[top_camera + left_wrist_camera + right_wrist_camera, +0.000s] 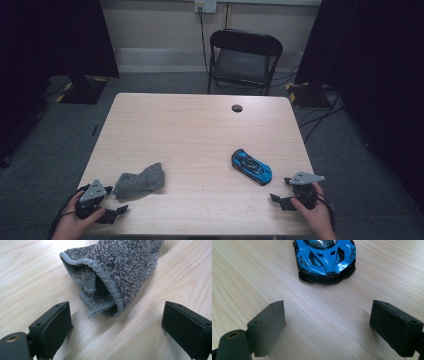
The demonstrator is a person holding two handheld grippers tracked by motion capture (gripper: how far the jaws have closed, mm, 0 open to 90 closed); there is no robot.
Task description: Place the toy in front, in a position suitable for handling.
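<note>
resting low near table edge, left tongs (112, 202) and right tongs (283, 191) wide open, empty

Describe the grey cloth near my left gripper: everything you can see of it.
The grey cloth is a small towel of looped, fuzzy weave with a thick stitched hem. It lies crumpled and folded over itself on the wooden table, the hem curling into an open pocket that faces the left gripper. It sits at the table's near left part, just ahead of that gripper's open fingers, which do not touch it. Only the tabletop touches it.
</note>
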